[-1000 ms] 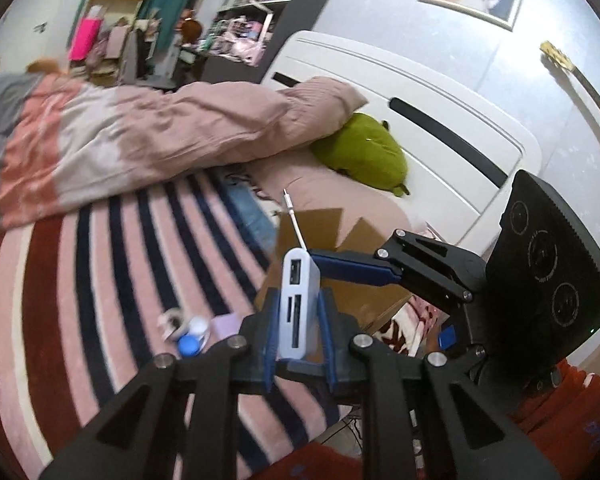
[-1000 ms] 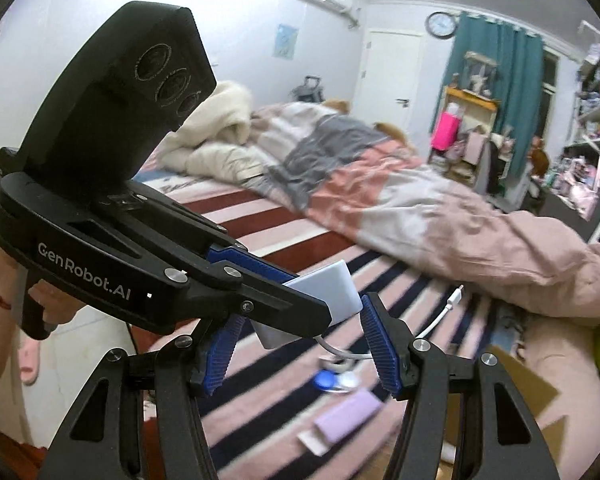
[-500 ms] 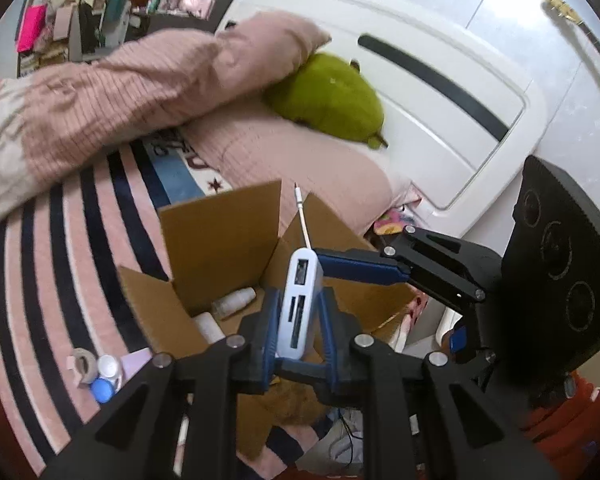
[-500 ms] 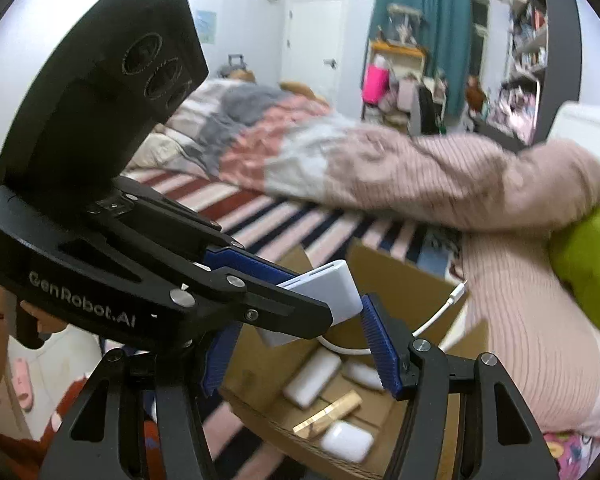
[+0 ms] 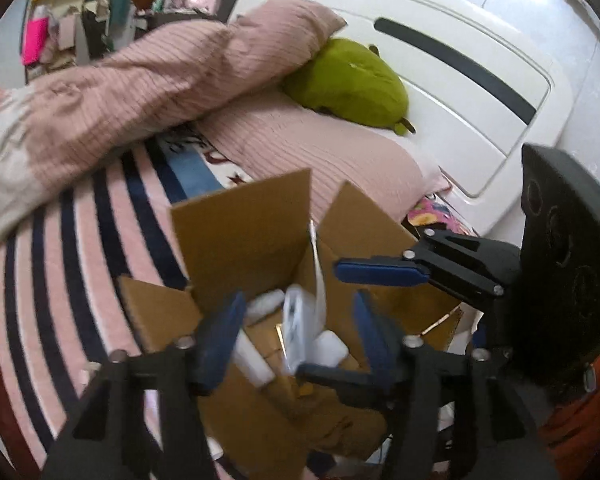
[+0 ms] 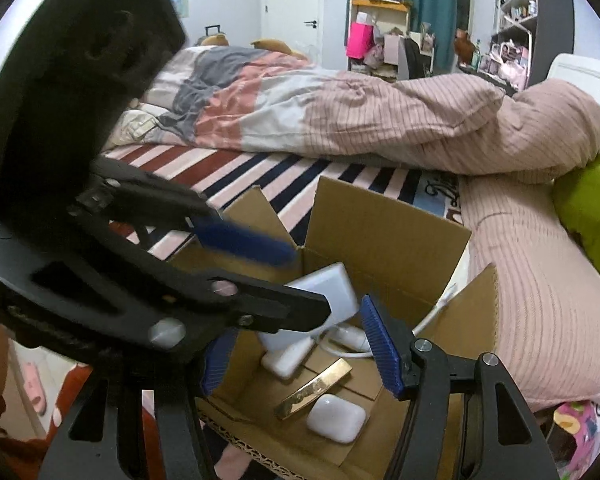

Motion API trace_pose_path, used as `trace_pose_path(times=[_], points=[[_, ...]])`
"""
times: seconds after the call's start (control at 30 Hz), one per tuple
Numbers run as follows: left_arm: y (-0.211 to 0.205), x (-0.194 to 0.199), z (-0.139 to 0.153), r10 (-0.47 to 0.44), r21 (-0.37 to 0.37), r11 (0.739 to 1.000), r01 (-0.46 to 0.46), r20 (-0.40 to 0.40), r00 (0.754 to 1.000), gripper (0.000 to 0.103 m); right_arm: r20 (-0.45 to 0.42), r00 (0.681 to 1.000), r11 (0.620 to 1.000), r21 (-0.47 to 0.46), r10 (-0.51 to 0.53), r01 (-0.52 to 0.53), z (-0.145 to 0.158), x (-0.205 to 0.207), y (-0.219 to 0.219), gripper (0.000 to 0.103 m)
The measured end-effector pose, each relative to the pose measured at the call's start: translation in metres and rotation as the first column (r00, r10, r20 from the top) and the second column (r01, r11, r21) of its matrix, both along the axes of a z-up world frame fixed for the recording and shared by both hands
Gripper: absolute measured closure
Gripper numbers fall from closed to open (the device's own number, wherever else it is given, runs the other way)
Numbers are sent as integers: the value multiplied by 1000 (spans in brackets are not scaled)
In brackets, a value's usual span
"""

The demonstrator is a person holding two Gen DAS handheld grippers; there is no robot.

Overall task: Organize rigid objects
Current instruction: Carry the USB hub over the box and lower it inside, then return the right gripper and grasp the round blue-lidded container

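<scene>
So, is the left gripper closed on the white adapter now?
No, the left gripper is open, and the white adapter sits loose above the box.

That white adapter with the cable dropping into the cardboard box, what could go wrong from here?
Three possible risks:
1. The white adapter is leaving the open left gripper above a white earbud case and a gold bar; it might knock them.
2. Its cable could snag on a flap of the cardboard box.
3. The right gripper is close, so the two could collide.
</scene>
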State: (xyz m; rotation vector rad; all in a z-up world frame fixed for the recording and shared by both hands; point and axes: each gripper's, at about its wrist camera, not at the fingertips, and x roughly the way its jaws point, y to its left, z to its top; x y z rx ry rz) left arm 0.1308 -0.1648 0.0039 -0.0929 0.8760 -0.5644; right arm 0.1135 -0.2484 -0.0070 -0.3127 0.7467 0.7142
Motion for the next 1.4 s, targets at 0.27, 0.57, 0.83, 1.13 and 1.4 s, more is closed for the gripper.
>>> trace_pose_path(times=[0.27, 0.57, 0.83, 1.13, 1.4], points=[[41, -25, 16, 85, -2, 996, -86, 65, 994, 38, 0, 1000, 1000, 2, 3, -3, 5, -11, 4, 27], [105, -59, 20, 188, -17, 982, -187, 108, 976, 35, 10, 998, 998, -8, 63, -63, 17, -28, 39, 26], [190, -92, 1, 346, -26, 938, -345, 129, 929, 33, 18, 975, 974, 17, 224, -224, 17, -57, 115, 26], [251, -112, -65, 453, -11, 891, -453, 61, 889, 31, -152, 945, 956, 7, 291, -293, -57, -58, 199, 26], [271, -114, -109, 471, -39, 882, -470, -6, 882, 31, -117, 991, 975, -202, 64, -87, -127, 2, 209, 26]])
